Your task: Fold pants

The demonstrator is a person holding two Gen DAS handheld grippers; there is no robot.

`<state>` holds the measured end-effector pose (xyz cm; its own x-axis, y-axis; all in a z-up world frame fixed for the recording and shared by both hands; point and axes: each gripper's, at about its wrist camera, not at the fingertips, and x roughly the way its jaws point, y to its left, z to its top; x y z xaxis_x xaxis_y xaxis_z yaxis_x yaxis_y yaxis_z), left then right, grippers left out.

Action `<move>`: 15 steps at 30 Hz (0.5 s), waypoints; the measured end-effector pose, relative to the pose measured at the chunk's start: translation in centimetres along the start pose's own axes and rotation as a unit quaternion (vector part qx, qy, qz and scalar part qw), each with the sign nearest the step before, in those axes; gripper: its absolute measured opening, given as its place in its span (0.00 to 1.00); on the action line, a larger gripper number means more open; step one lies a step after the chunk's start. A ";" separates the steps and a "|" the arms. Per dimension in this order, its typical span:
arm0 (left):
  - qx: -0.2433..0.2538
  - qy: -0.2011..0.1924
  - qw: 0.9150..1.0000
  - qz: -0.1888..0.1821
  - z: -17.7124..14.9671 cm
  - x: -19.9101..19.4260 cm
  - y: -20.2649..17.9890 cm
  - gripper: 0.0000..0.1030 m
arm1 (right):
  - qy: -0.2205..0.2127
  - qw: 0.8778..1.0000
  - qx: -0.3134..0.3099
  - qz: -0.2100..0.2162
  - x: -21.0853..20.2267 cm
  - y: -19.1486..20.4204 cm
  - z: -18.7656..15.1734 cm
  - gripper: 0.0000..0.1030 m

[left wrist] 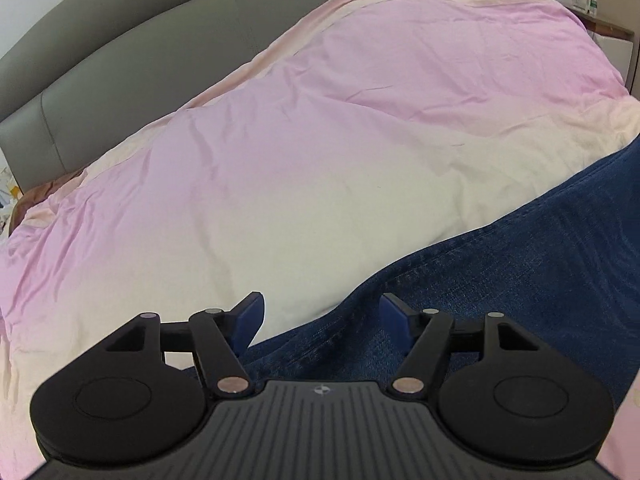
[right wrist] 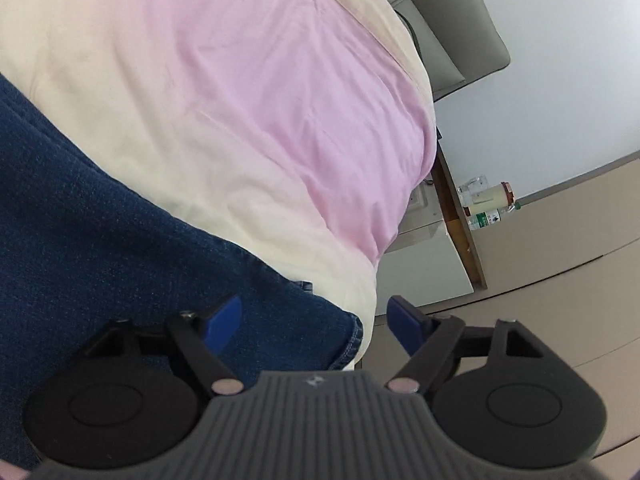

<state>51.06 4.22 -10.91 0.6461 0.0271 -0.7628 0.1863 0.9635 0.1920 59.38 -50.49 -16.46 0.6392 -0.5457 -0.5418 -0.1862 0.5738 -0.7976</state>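
I have two tongs, one per hand, and there is one pair of dark blue denim pants (left wrist: 500, 280) spread on the one bed, over a pink and cream cotton duvet (left wrist: 320, 120). My left tongs (left wrist: 322, 322) stand wide apart, gripping nothing; the pants' edge runs slantwise beneath them, so the right blue pad (left wrist: 394, 316) hangs over denim and the left blue pad (left wrist: 250, 320) over the cream cloth just beside it. Whether either pad touches the cloth I cannot tell. My right tongs (right wrist: 316, 326) are likewise spread wide and empty; the stitched hem end of the pants lies under the left pad, near the bed's corner, while the right pad hangs past the bed over the beige floor (right wrist: 560, 280). A grey padded headboard (left wrist: 100, 72) curves behind the duvet. On a brown wooden nightstand (right wrist: 460, 216) I count one plastic bottle with a green label (right wrist: 486, 218), its writing too small to read, one cream cylindrical container with a reddish lid (right wrist: 496, 194) and one clear glass-like item I cannot identify.
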 end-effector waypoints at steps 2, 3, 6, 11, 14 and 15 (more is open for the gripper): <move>-0.015 -0.007 1.000 -0.002 -1.0 -2.4 1.3 0.75 | -0.012 0.999 0.019 0.024 -2.2 -0.2 -0.2 0.73; -0.023 -0.010 1.000 0.002 -1.6 -3.6 2.0 0.75 | -0.020 0.999 0.025 0.037 -3.5 -0.1 -0.4 0.73; -0.065 -0.017 0.998 0.014 -3.5 -6.8 4.8 0.75 | -0.040 0.994 0.045 0.086 -8.1 1.1 -0.9 0.73; -0.112 -0.019 0.992 0.054 -7.8 -11.3 10.9 0.76 | -0.057 0.975 0.101 0.188 -15.4 3.8 -1.9 0.73; -0.133 -0.009 0.988 0.083 -10.6 -12.3 14.1 0.78 | -0.066 0.966 0.096 0.231 -19.3 6.7 -2.1 0.73; -0.141 -0.007 0.986 0.091 -11.4 -12.3 15.0 0.79 | -0.072 0.963 0.095 0.243 -20.5 7.7 -2.0 0.73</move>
<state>37.48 21.35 -5.69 0.6603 0.2041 -0.7227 -0.1448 0.9789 0.1442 43.37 -36.11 -12.07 0.6102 -0.1035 -0.7854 -0.3583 0.8482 -0.3901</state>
